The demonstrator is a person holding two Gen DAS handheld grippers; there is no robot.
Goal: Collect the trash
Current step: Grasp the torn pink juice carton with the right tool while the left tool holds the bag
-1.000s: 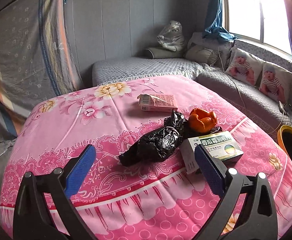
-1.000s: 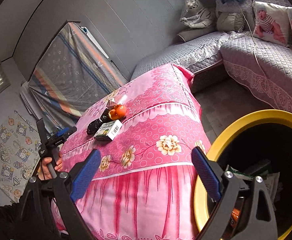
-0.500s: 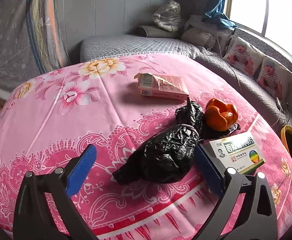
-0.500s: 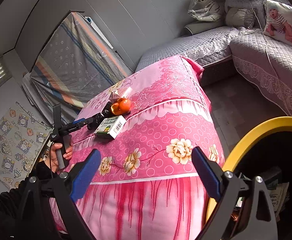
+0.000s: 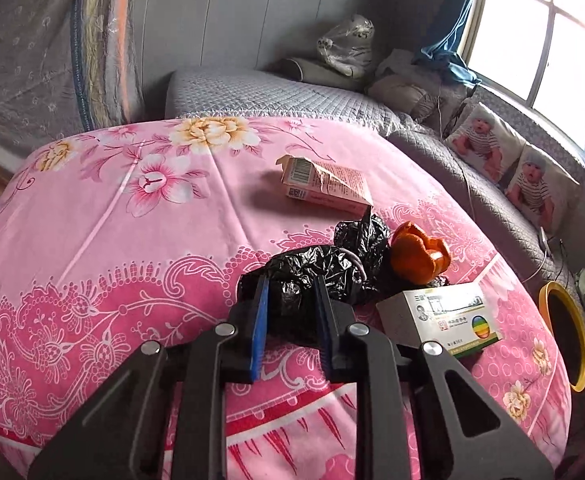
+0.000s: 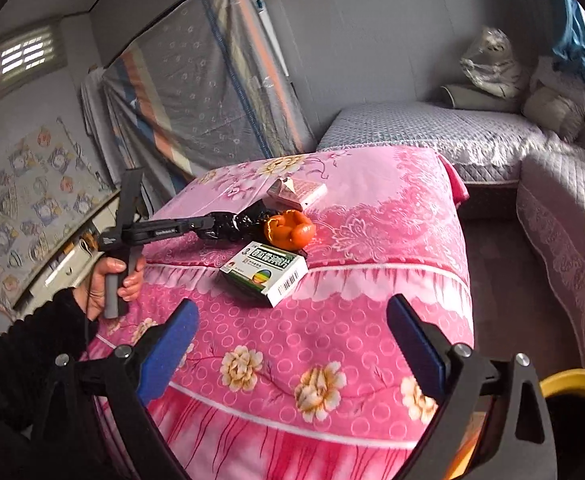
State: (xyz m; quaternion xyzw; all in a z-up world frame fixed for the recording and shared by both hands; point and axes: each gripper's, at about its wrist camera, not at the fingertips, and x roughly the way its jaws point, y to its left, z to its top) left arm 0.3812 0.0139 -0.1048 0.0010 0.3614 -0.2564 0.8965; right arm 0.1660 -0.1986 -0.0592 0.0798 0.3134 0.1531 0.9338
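My left gripper (image 5: 290,312) has its fingers squeezed tight on the near end of the black bag (image 5: 324,272), which lies on the pink counter (image 5: 132,240). I should lift slowly so the soft bag does not slip or drag the orange peel (image 5: 418,254) beside it. My right gripper (image 6: 292,340) hangs wide open, holding nothing. The yellow bin (image 5: 564,332) sits right of the counter; I cannot see inside it.

Crumpled black plastic bag (image 5: 324,272) lies on the pink cloth, touching orange peel (image 5: 420,254) and a medicine box (image 5: 440,316)
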